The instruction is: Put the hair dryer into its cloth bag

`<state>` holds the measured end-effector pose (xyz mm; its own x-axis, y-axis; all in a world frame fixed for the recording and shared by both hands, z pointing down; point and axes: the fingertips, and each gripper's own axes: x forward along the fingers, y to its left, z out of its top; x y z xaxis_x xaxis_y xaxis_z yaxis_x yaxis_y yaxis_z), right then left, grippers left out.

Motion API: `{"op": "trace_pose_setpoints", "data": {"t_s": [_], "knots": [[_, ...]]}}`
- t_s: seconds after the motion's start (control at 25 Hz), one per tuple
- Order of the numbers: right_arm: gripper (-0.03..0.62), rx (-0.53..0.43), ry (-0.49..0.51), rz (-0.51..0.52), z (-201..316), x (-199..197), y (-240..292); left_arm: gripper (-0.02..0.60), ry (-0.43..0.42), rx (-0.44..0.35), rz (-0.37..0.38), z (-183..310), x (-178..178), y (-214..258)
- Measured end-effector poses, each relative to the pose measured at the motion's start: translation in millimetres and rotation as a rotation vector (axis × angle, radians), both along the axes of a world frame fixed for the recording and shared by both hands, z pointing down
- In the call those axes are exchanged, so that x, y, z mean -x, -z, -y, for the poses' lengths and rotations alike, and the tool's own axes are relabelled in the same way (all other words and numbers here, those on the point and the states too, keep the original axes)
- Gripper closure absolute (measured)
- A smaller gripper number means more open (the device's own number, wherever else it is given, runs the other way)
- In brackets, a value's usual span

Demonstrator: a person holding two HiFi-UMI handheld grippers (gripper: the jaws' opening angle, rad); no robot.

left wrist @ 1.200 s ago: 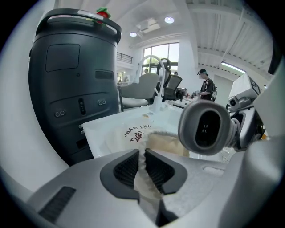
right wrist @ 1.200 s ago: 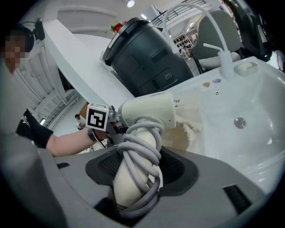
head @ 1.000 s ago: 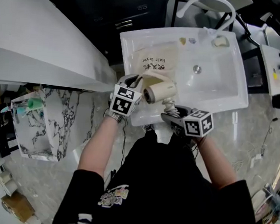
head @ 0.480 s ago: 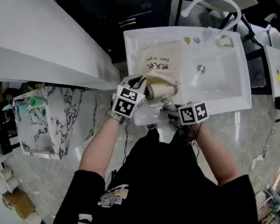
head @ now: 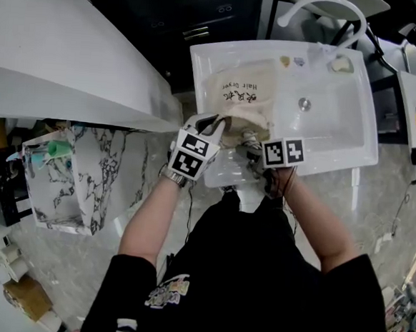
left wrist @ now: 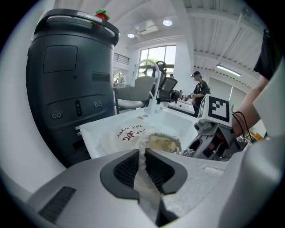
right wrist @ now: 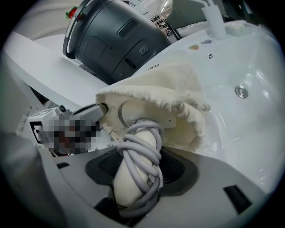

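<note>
The cream cloth bag (head: 240, 98), printed "Hair Dryer", lies in the white sink (head: 353, 141). My left gripper (head: 215, 123) is shut on the bag's rim, and the cloth (left wrist: 144, 167) shows pinched between its pads. My right gripper (head: 254, 141) is shut on the hair dryer's cream handle (right wrist: 133, 178), which is wrapped in grey cord (right wrist: 143, 151). The dryer's body (right wrist: 144, 116) sits inside the bag's gathered mouth (right wrist: 178, 100), its front end hidden by cloth. The left gripper (right wrist: 91, 113) holds the mouth's left side.
A white faucet (head: 322, 4) arches over the sink's back, with the drain (head: 305, 103) right of the bag. A dark grey appliance (left wrist: 67, 80) stands behind the sink. A white slab (head: 59, 57) runs along the left. A person (left wrist: 198, 89) stands far off.
My right gripper has moved left and down toward the bag and rolled, carrying the dryer in. The dryer's body, bare before, is now covered by the bag's mouth. The left gripper has stayed put.
</note>
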<state>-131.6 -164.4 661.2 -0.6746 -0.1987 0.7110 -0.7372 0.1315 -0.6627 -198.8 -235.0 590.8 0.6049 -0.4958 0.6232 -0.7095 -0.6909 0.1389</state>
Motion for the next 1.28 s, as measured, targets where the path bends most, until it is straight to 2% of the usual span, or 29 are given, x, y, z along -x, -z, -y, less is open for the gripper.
{"op": "trace_pose_setpoints", "data": {"t_s": [0.2,0.56,0.84,1.28], "knots": [[0.355,-0.046,-0.092,-0.005,27,7,-5,0.538,-0.009,-0.003,-0.009,-2,1,4],[0.355,-0.15,-0.195,-0.065,66,12,-13,0.538,-0.011,0.018,-0.035,-5,6,3],[0.355,-0.197,-0.254,-0.134,87,16,-24,0.538,-0.018,0.025,-0.058,-7,7,5],[0.355,-0.254,-0.324,-0.185,115,20,-35,0.538,-0.015,0.048,-0.09,-15,9,5]]}}
